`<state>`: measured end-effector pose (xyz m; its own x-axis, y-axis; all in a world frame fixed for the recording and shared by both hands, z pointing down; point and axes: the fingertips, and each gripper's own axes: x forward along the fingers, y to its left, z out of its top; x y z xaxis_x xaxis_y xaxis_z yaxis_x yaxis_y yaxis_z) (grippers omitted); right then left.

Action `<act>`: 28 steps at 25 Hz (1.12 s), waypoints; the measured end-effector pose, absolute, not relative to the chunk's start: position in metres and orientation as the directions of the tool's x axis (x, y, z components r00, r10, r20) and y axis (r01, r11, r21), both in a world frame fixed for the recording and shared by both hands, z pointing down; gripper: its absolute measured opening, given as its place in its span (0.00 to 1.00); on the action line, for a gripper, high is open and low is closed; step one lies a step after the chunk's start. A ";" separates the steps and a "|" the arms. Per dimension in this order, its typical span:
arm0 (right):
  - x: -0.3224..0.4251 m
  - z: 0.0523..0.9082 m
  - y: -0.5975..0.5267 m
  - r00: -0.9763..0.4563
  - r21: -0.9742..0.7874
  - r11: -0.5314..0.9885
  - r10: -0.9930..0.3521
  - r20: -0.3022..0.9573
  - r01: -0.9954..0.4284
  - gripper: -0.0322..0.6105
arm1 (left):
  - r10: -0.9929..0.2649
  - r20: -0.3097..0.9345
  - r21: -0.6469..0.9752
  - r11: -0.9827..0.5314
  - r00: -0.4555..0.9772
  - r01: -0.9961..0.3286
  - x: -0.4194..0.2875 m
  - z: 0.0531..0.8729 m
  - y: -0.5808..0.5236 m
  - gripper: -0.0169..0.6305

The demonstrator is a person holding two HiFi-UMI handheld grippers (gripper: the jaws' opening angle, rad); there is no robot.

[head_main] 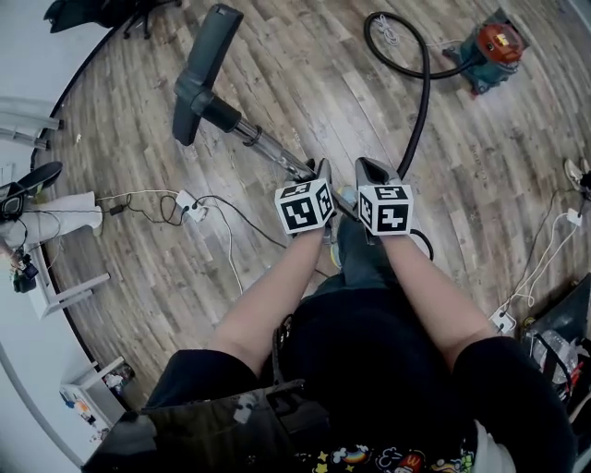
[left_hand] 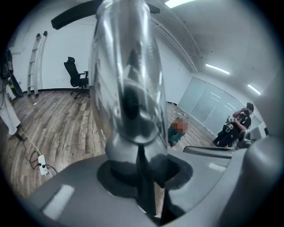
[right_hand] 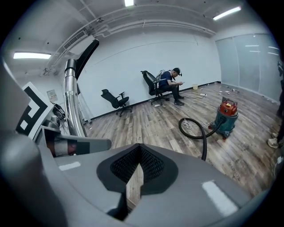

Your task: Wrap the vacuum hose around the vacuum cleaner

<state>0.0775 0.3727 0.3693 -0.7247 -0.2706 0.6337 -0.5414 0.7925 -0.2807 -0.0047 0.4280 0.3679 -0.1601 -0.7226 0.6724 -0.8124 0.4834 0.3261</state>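
The red and teal vacuum cleaner (head_main: 497, 46) stands on the wood floor at the far right. Its black hose (head_main: 423, 92) loops beside it, then runs down to my right gripper (head_main: 371, 172). The metal wand (head_main: 263, 140) slants up-left from my grippers to the black floor head (head_main: 205, 65). My left gripper (left_hand: 142, 173) is shut on the wand (left_hand: 126, 66), which rises straight out of its jaws. My right gripper (right_hand: 135, 175) is shut with nothing between its pads. From it the vacuum cleaner (right_hand: 226, 113) and hose (right_hand: 195, 133) lie ahead to the right.
A power strip with cables (head_main: 189, 205) lies on the floor to the left. More white cables (head_main: 545, 259) trail at the right. An office chair (head_main: 138, 14) stands at the far left. A person sits on a chair (right_hand: 171, 82) by the wall, and another person (left_hand: 235, 128) stands at the right.
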 end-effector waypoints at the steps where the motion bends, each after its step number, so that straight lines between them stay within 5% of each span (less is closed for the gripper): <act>1: 0.065 0.368 0.362 -0.727 -0.286 0.791 -0.270 0.631 -0.541 0.09 | -0.720 0.677 0.315 0.472 -0.153 -0.823 -0.014 0.367 0.417 0.20; 11: -0.030 0.377 0.243 -0.733 -0.346 0.756 -0.249 0.633 -0.556 0.09 | -0.695 0.714 0.233 0.357 -0.091 -0.905 -0.094 0.368 0.294 0.20; 28: -0.132 0.349 0.145 -0.639 -0.323 0.599 -0.443 0.629 -0.733 0.09 | -0.695 0.710 0.162 0.007 0.111 -0.987 -0.206 0.343 0.163 0.20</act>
<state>-0.1323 0.1447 0.3494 -0.6389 -0.4434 0.6287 -0.7330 0.5988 -0.3226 -0.2064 0.1627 0.3426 0.1115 -0.6954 0.7099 -0.9868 0.0073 0.1621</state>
